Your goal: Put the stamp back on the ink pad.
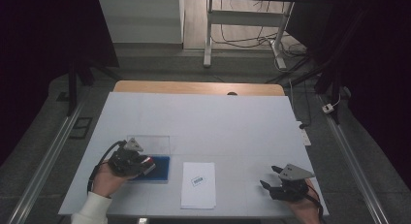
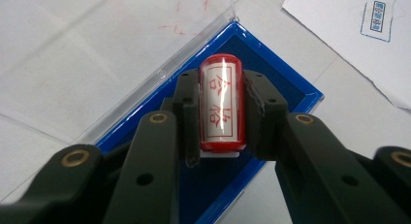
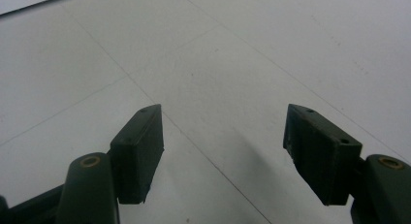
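At lower centre of the high view lies the paper (image 1: 198, 185), already stamped; lower left, the ink pad (image 1: 154, 168); over it the left gripper (image 2: 221, 107) clenches the stamp (image 2: 221, 104); a tilted press could ink unevenly, smudging the next print; the right gripper (image 3: 223, 151) gapes empty.

A white sheet of paper (image 1: 198, 184) bearing a blue stamp mark (image 1: 197, 181) lies flat on the white table (image 1: 218, 122).
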`<act>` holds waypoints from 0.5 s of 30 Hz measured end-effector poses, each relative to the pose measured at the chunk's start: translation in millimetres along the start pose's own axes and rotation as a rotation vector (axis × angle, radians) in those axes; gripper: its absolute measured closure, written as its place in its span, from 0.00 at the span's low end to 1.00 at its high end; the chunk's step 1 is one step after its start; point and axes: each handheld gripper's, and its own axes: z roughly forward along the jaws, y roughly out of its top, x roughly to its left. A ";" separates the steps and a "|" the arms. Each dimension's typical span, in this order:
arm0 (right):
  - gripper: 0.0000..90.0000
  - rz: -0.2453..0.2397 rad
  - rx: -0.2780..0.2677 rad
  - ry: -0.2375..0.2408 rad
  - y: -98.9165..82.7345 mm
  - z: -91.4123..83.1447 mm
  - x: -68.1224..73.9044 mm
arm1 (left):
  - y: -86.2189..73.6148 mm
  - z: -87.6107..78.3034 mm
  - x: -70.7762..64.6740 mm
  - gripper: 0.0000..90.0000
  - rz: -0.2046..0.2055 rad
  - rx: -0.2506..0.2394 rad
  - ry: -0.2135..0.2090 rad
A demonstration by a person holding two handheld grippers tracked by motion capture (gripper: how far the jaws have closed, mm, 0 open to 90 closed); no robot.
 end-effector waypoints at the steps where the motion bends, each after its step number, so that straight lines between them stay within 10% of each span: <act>1: 0.34 0.000 0.000 0.000 0.1 -0.1 0.0 | -0.1 0.3 -0.3 0.77 0.001 -0.001 -0.002; 15: 0.34 0.004 -0.001 0.000 -0.1 0.1 0.0 | -1.7 -9.7 -3.8 0.38 -0.010 -0.093 0.031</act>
